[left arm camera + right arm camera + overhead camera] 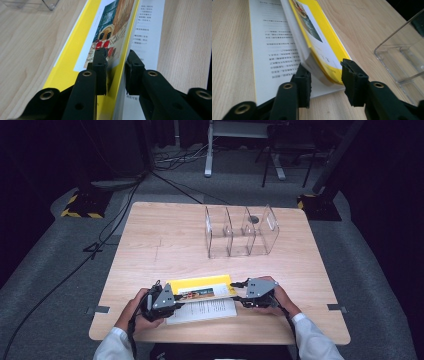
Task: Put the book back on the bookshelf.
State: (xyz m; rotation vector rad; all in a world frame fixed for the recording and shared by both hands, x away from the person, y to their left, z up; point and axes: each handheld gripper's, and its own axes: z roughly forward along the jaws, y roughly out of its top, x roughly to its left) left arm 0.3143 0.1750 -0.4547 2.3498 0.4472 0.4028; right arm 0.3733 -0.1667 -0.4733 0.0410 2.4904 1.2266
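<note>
Both grippers, jaws seemingly parted, straddle book.

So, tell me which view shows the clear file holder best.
The high view: the clear acrylic file holder stands whole on the table's far half, with its dividers and compartments visible. The right gripper view catches only one corner of it at the right edge; the left gripper view shows a bit of its base at the top.

White long sleeves at both wrists. Left gripper: black body, grey three-cornered plate on top, black cable trailing toward sleeve. Right gripper: same build, same plate. Jaws matte black plastic, ribbed pads (brass-ringed rivet holes along link arms).
</note>
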